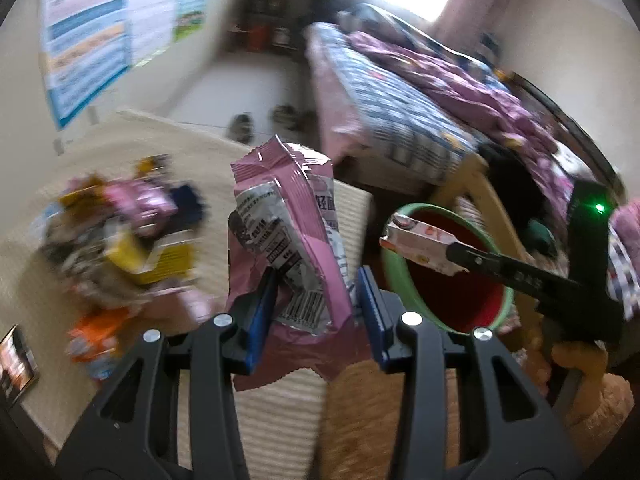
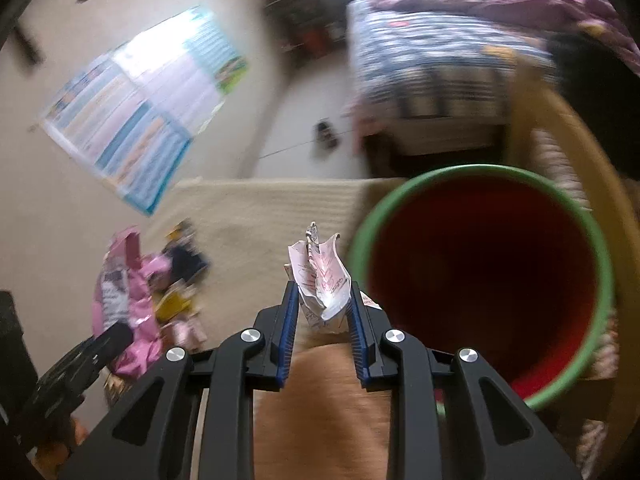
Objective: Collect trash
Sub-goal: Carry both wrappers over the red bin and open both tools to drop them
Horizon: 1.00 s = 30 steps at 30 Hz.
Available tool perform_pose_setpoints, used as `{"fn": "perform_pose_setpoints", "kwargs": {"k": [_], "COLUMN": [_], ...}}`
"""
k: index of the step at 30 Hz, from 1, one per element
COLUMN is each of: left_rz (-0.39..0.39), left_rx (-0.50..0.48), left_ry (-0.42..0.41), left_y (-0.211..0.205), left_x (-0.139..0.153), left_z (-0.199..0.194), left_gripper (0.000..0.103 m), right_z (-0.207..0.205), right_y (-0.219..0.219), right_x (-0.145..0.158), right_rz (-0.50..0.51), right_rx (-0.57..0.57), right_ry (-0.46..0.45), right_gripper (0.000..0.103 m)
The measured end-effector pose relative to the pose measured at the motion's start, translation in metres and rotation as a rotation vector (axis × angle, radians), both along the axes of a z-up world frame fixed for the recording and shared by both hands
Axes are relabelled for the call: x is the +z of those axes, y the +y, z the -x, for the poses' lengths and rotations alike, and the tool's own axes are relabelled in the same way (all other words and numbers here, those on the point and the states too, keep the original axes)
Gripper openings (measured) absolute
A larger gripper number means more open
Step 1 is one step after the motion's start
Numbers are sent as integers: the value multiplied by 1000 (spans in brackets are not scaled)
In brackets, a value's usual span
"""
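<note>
Left gripper (image 1: 316, 308): clamped on a pink wrapper (image 1: 288, 232).
Right gripper (image 2: 322, 312): pinching a white wrapper (image 2: 324, 284).
Bin (image 2: 600, 248): at two o'clock, just beside it.

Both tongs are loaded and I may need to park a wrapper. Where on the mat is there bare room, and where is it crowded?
Free: the cream mat between the trash pile and the red bin, up to its far edge by the floor. Crowded: the pile on the mat's left. The bin's mouth looks empty, and the right tongs with the white wrapper are beside its rim.
</note>
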State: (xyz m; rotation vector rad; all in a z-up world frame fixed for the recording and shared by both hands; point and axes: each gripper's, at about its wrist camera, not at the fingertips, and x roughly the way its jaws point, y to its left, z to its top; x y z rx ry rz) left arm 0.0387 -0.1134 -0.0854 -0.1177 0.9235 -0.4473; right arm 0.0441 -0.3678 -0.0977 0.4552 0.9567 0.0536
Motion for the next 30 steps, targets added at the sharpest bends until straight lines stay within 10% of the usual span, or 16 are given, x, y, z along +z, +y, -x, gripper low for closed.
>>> {"fn": "perform_pose_setpoints", "kwargs": {"k": [11,15,30], "left_rz": [13,-13,-3], "left_rx": [-272,-326,-146], "left_ry": [86,56,95], "left_y": [-121,-148,-82], "left_x": [-18,-17,-25], "left_z": [-17,-15,-15], "left_gripper": [40,69,77], "right_z": [24,31,22], "right_y": [-93,-102,-91], "right_x": [-15,-14,-29], "right_rz": [-17,-8,3], "right_rx": [-243,-269,-266], "right_ry": [69,63,105], "right_gripper": [24,24,38]}}
